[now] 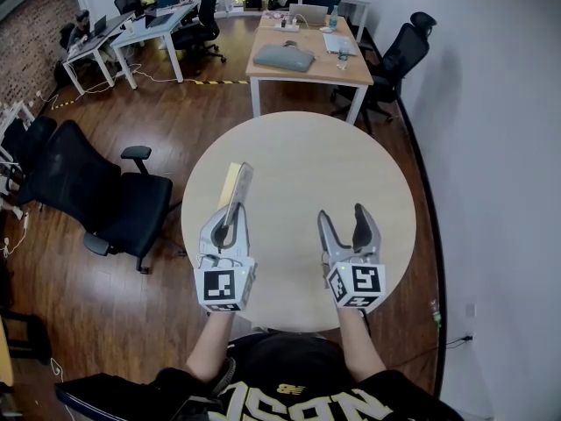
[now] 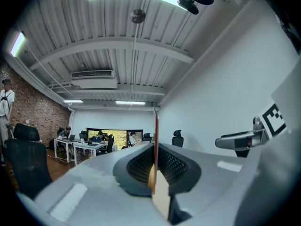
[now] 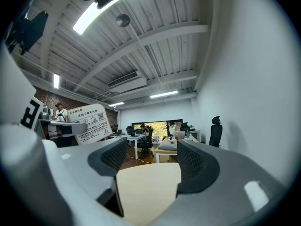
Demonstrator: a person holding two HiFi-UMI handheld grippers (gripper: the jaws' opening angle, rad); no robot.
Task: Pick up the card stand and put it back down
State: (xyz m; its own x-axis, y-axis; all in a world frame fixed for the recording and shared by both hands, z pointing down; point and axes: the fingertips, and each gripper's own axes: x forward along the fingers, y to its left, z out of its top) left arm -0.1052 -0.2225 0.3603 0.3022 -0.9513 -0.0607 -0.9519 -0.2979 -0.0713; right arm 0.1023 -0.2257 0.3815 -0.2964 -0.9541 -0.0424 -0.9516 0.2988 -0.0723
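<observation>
Office room, wood floor; round pale worktop (image 1: 298, 147) by the white wall. Both forearms reach forward side by side over its near half, well apart, jaws pointing away and tilted upward. Left gripper (image 1: 231, 217): jaws clenched on the thin card stand (image 1: 235, 185), which rises edge-on from between them (image 2: 155, 164), near the worktop's left side. Right gripper (image 1: 342, 220): jaws apart, holding nothing. Broad bare surface ahead of both. Black office chair (image 1: 96, 191) close off the left rim
</observation>
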